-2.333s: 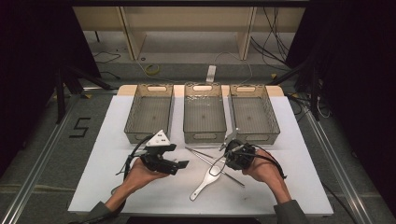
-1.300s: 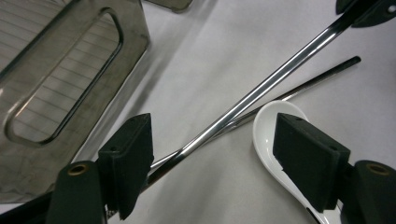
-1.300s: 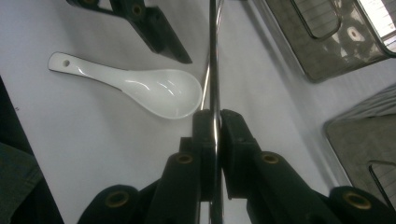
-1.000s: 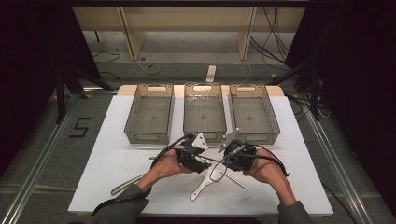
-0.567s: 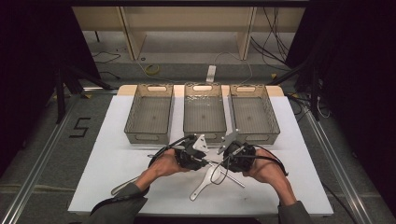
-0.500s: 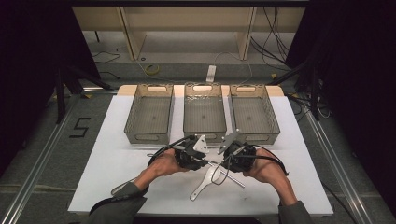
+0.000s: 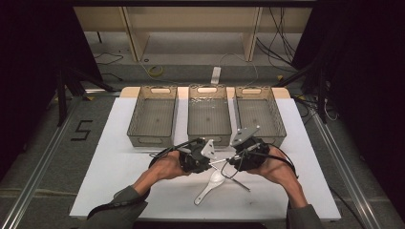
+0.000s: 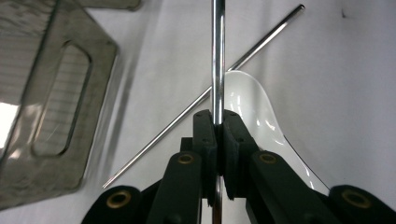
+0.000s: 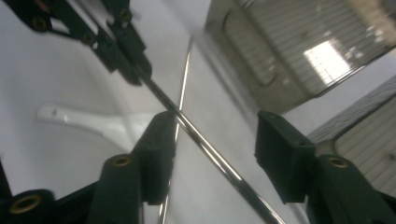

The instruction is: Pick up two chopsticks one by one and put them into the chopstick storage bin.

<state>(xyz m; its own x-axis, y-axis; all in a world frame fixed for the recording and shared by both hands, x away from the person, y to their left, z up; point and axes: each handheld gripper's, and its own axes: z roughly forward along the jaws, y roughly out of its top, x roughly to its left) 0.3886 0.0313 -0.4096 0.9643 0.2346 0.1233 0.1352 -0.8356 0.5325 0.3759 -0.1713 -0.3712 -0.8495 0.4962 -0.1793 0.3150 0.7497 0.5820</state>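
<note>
Left tongs (image 8: 218,135) are clenched on the raised chopstick (image 8: 217,56); right tongs (image 9: 210,154), just opening, stand released. Lift level, clear of the spoon (image 7: 210,185).

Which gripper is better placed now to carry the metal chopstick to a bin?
Left gripper: shut on the metal chopstick. The right gripper has just been opening, pads apart.

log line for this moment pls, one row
left claw shut on metal chopstick | right claw open, jaws just opened, chopstick between them | second chopstick, white spoon on table
</note>
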